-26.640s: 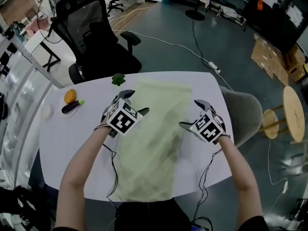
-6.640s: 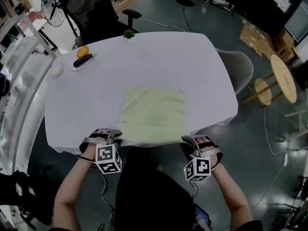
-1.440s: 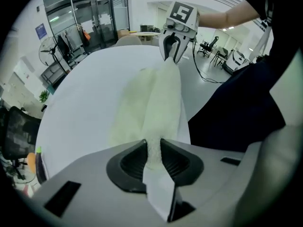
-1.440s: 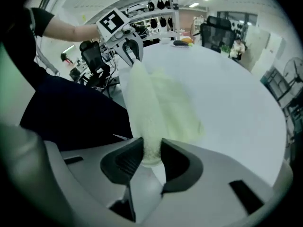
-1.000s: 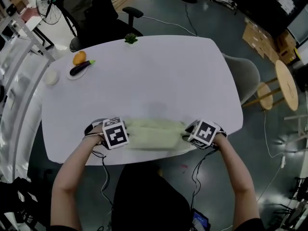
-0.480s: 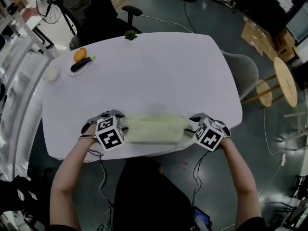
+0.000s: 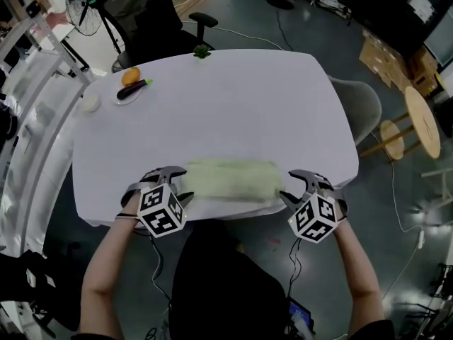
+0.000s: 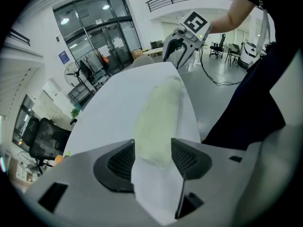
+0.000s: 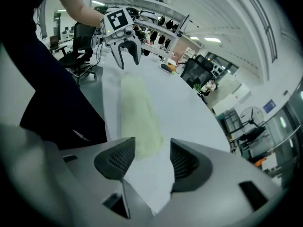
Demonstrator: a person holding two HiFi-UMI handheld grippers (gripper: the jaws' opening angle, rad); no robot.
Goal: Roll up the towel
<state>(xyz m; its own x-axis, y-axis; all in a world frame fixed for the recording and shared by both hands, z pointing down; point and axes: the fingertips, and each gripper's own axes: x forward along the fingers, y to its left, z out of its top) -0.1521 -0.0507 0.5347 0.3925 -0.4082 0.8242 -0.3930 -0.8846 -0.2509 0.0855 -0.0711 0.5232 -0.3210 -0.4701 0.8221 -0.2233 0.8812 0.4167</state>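
grey left gripper [image 7: 184,183], grey right gripper [image 7: 289,185], black cables [image 7: 151,259]

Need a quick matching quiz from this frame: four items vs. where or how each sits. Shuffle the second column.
Items:
1. towel
2. orange
3. small green plant
4. round wooden stool

Places/states:
a. at the table's far edge
b. off the table, at the right of the head view
c. rolled up, lying along the table's near edge
d. far-left part of the table, beside the eggplant

Pairs: 1-c, 2-d, 3-a, 4-b
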